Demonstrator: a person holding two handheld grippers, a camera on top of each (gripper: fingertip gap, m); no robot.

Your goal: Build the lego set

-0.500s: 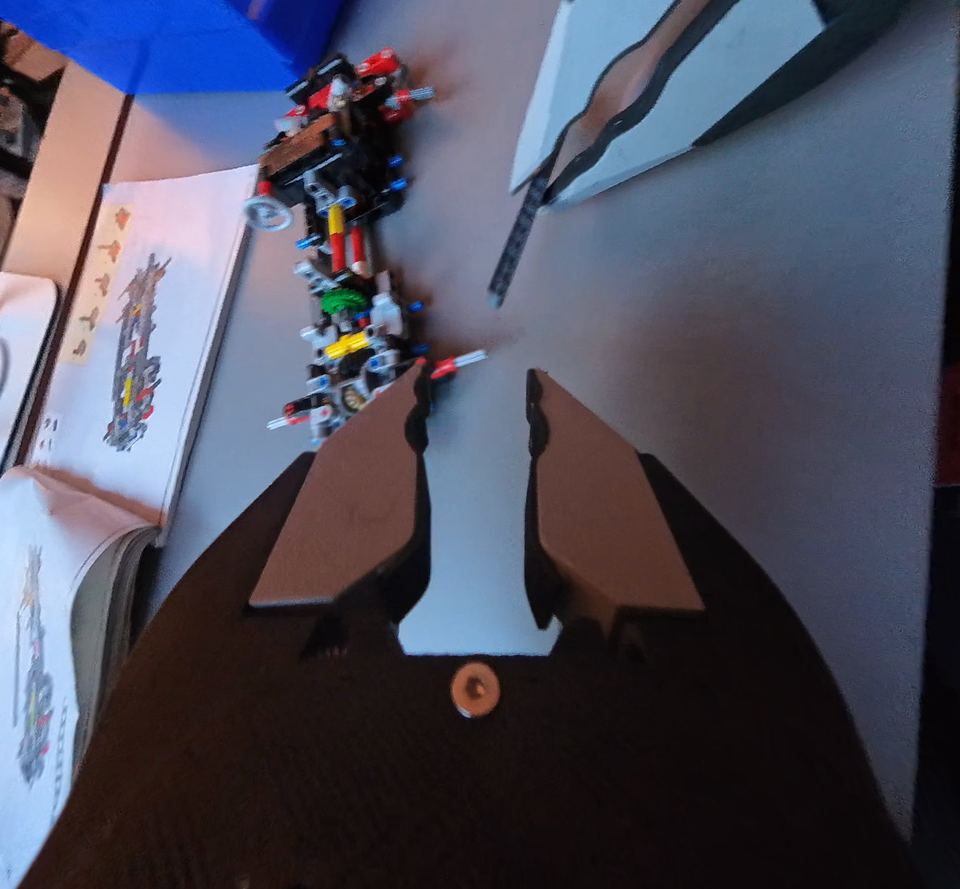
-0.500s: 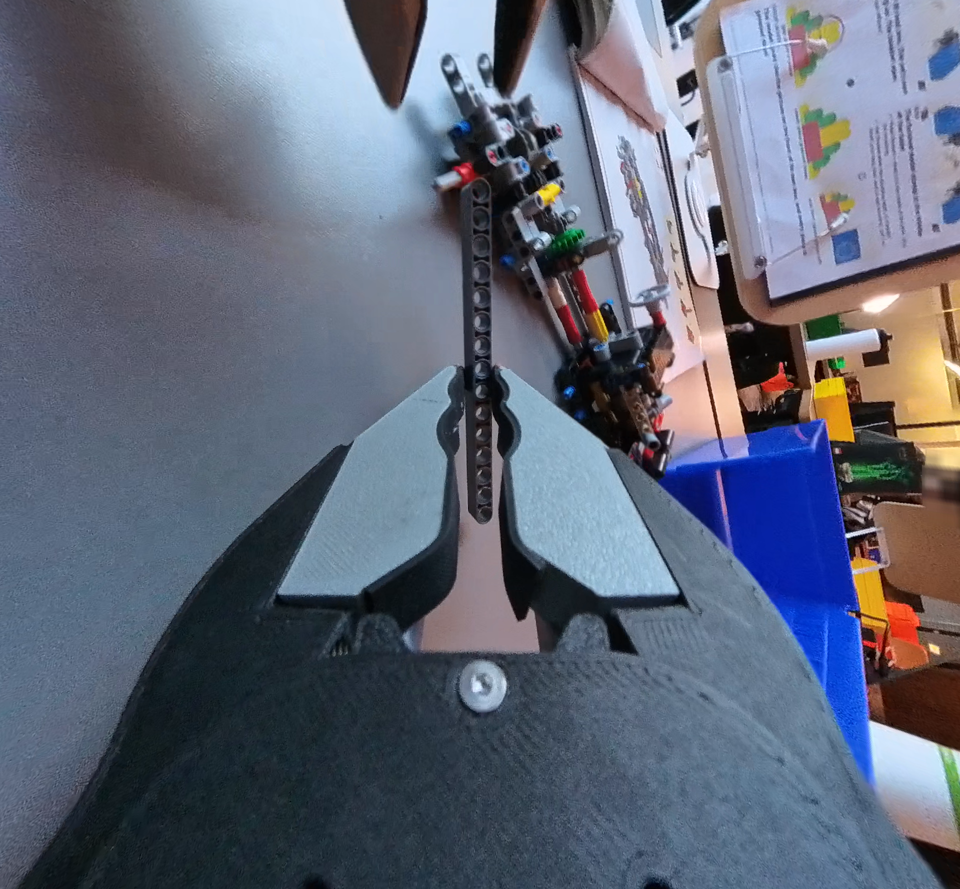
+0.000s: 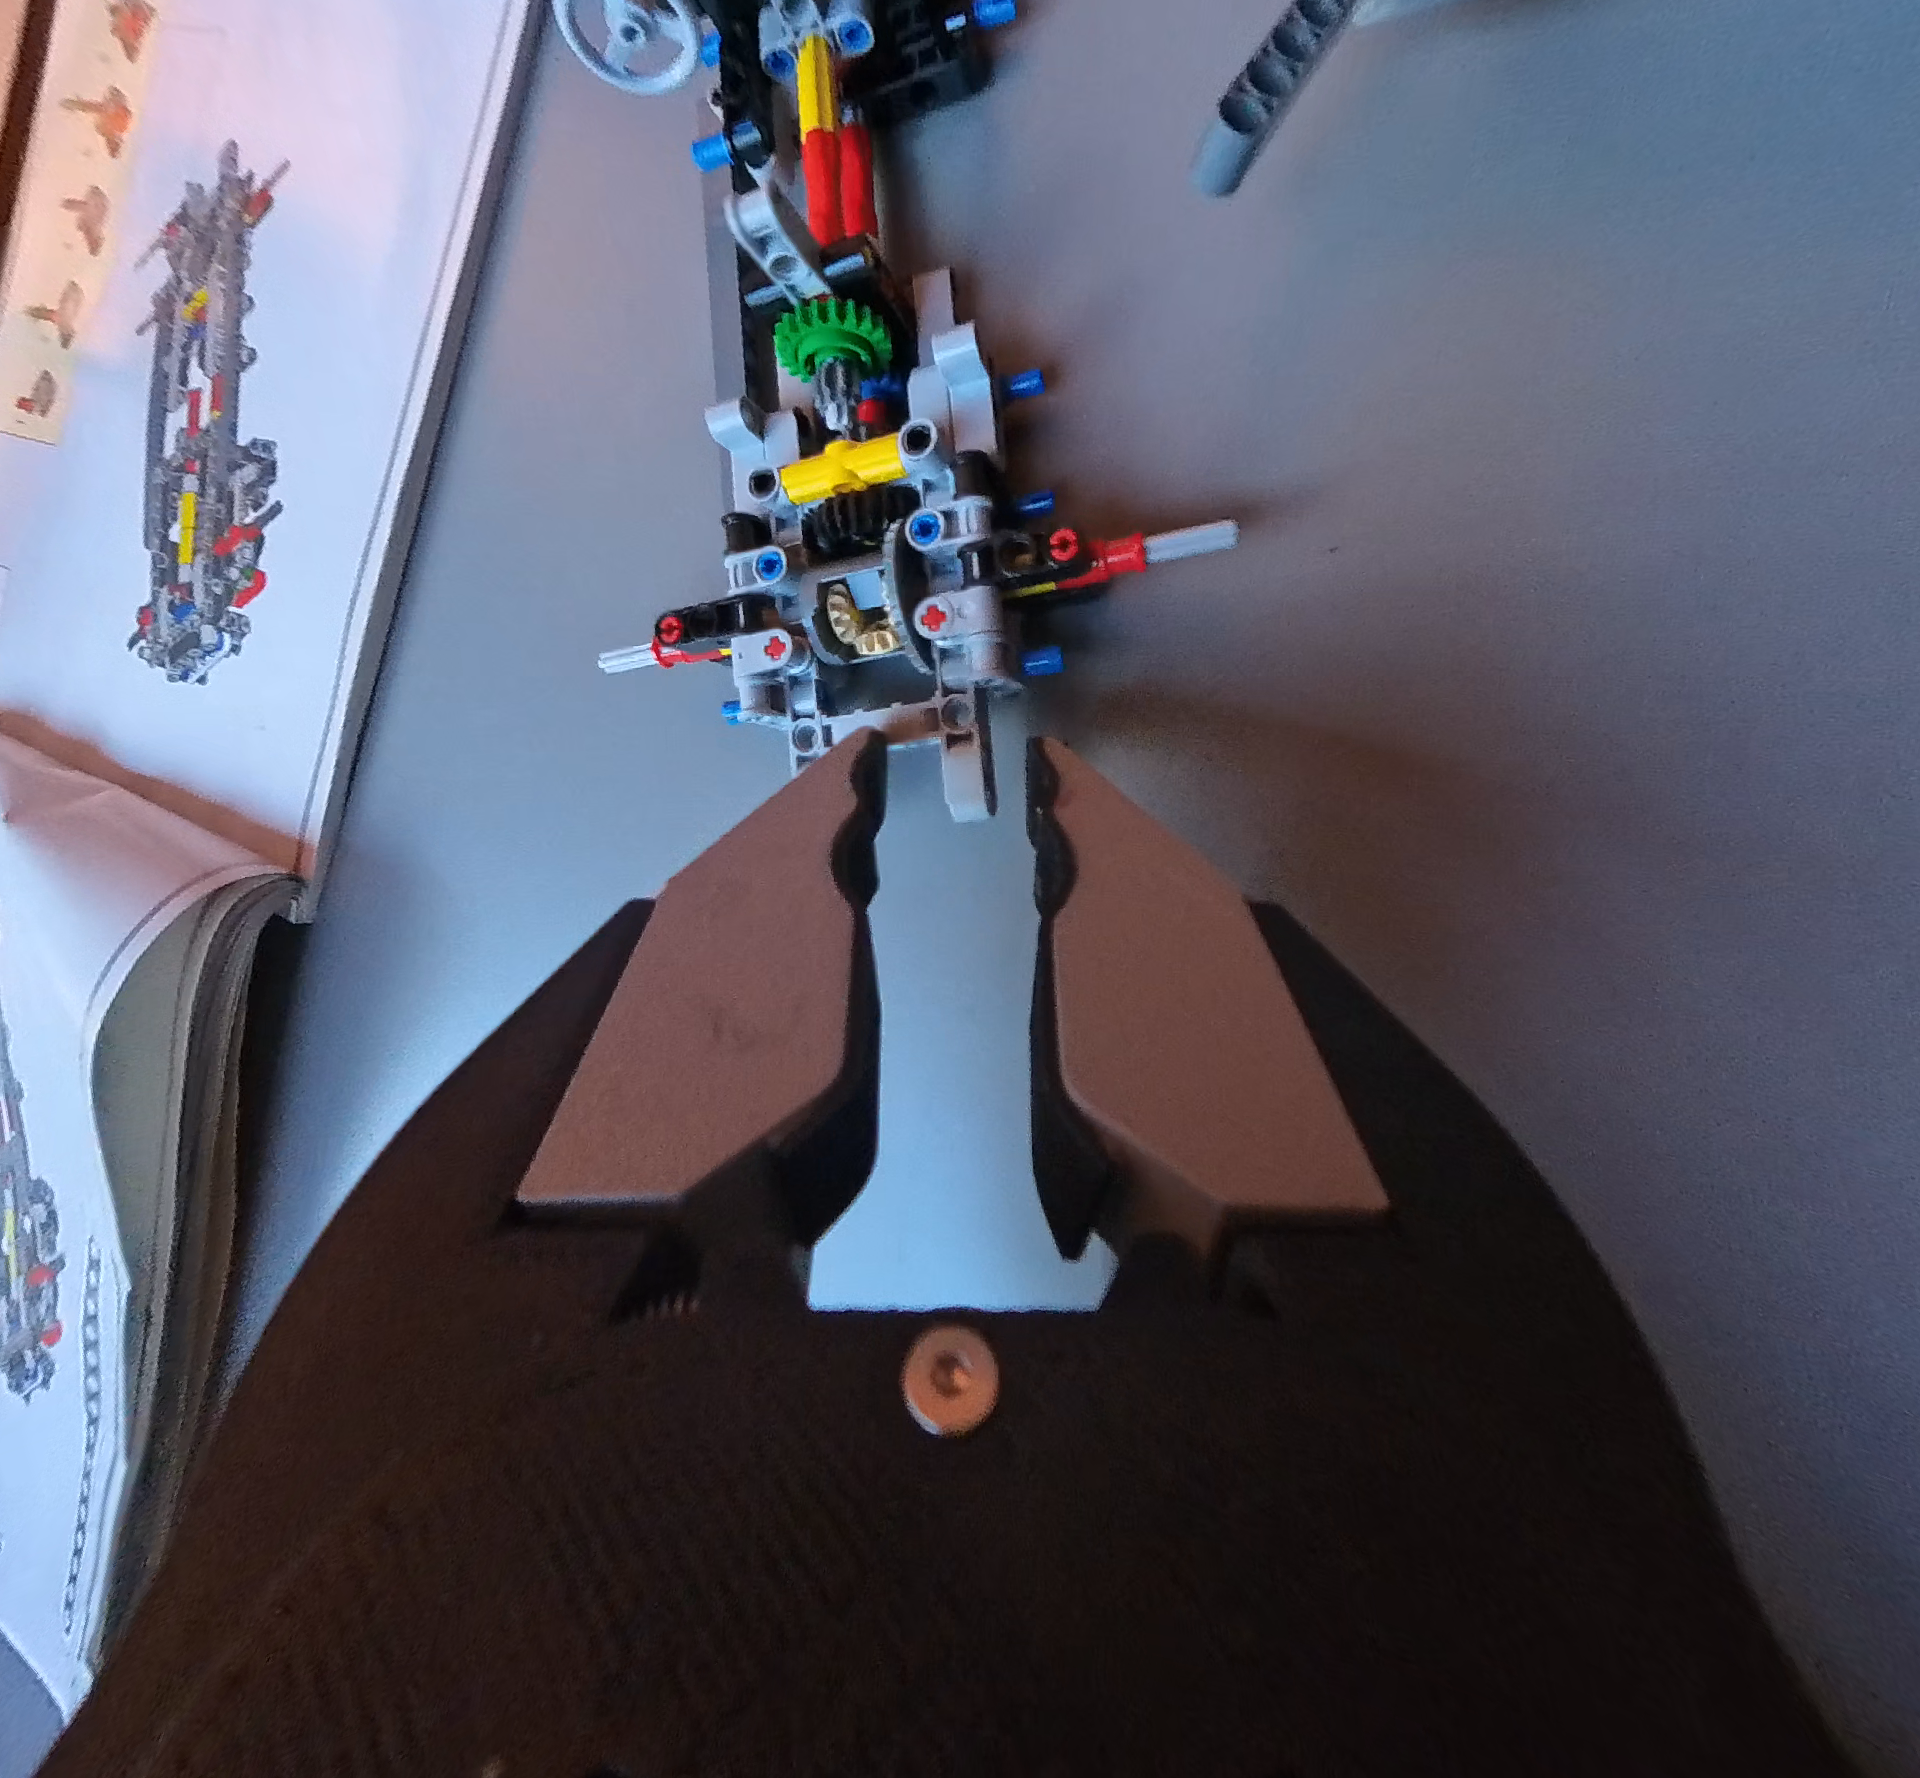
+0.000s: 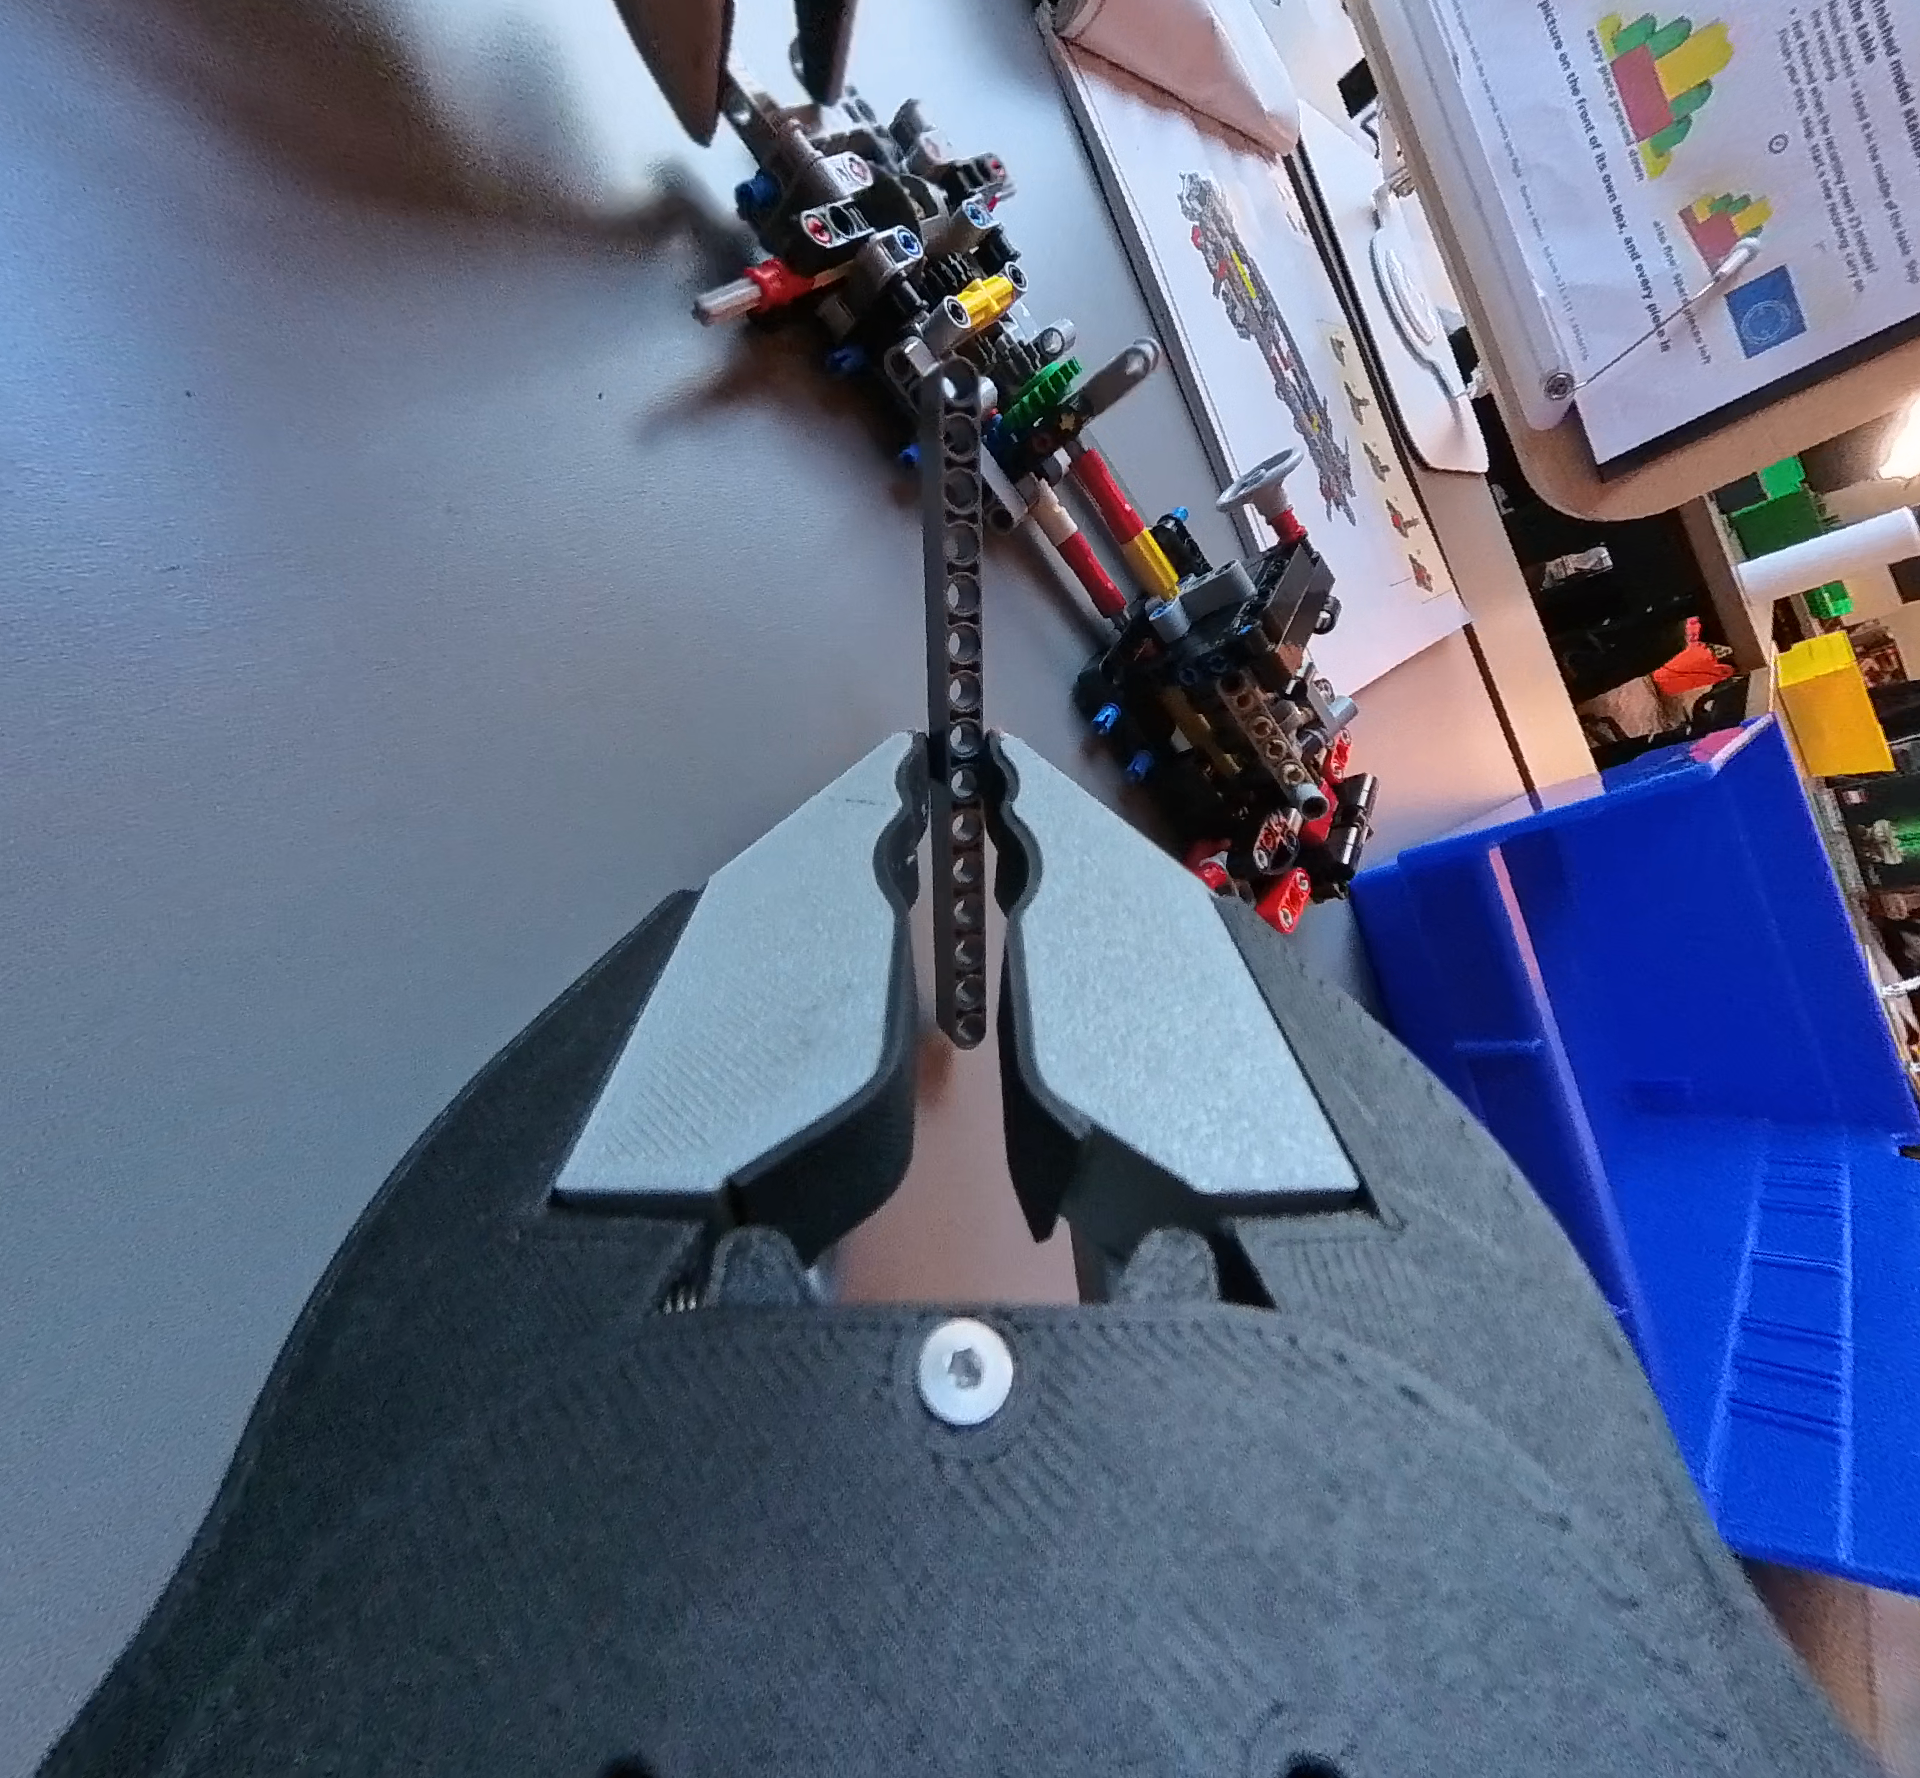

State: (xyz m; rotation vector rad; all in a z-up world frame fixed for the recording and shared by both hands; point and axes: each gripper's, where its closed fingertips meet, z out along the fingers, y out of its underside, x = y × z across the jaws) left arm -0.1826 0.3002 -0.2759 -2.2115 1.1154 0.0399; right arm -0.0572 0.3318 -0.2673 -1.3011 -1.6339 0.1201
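Table (image 4: 312, 585): right gripper (image 4: 961, 762) pinches beam (image 4: 961, 606).

A long dark grey perforated beam (image 4: 961, 689) is clamped edge-on between the grey pads (image 4: 1049, 855) of the right gripper (image 4: 957, 772); its far end reaches the side of the toy chassis, by the green gear (image 4: 1044, 393). The toy chassis (image 3: 862, 502), a long, narrow brick-built frame in black and light grey with blue pins, red and yellow shafts, a differential with tan gears (image 3: 857, 622) and a grey steering wheel (image 3: 629, 24), lies flat on the grey table (image 3: 1455, 793). The left gripper (image 3: 954, 772) stands open at the chassis's near end, a light grey lug (image 3: 966, 772) between its brown fingers (image 3: 769, 949) with a gap on each side.
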